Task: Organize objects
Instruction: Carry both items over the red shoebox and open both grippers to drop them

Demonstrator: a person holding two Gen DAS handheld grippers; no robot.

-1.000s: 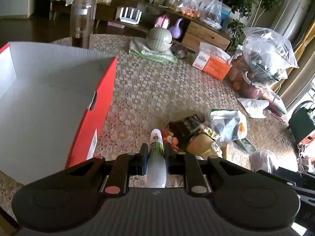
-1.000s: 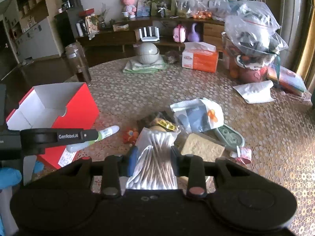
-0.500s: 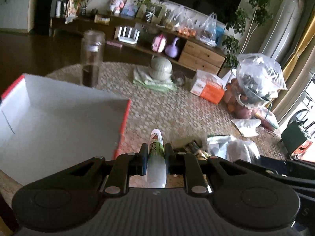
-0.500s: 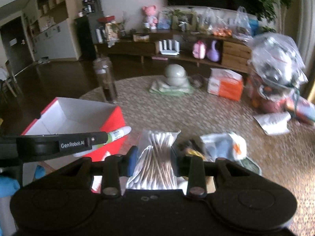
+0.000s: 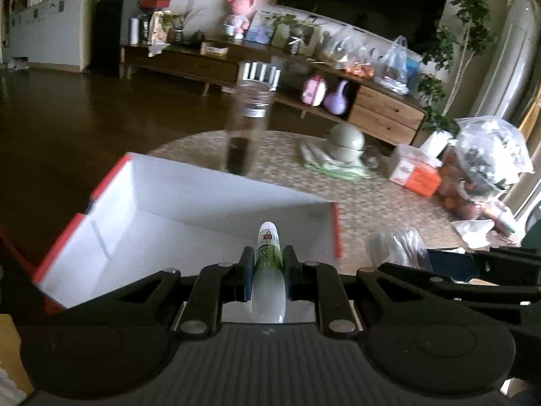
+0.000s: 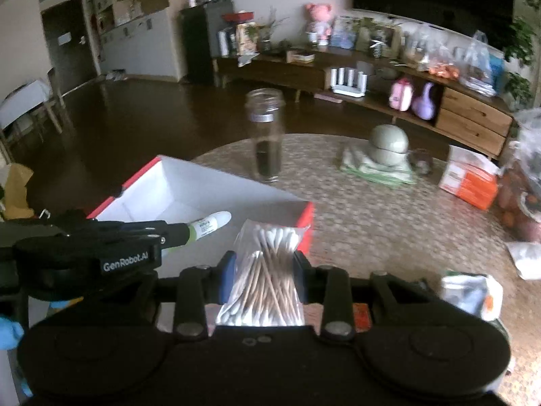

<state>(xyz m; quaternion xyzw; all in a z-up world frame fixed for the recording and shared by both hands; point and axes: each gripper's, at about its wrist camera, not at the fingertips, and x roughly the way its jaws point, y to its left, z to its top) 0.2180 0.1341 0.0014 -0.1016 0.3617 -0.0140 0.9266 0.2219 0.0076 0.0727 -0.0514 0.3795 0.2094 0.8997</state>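
The left tongs (image 5: 267,267) are clamped on a small white tube with a green label (image 5: 268,264), poised over the open red cardboard box with a white inside (image 5: 189,223). The right tongs (image 6: 263,270) pinch a clear bag of cotton swabs (image 6: 267,277) at the box's near right corner. Released there, the bag would likely catch the rim and fall onto the patterned surface (image 6: 372,216).

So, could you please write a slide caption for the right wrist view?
Right gripper clamps a clear bag of cotton swabs beside the open red cardboard box; left gripper holds a white tube over it.

Dark wood floor (image 5: 101,108), long sideboard (image 5: 372,101)
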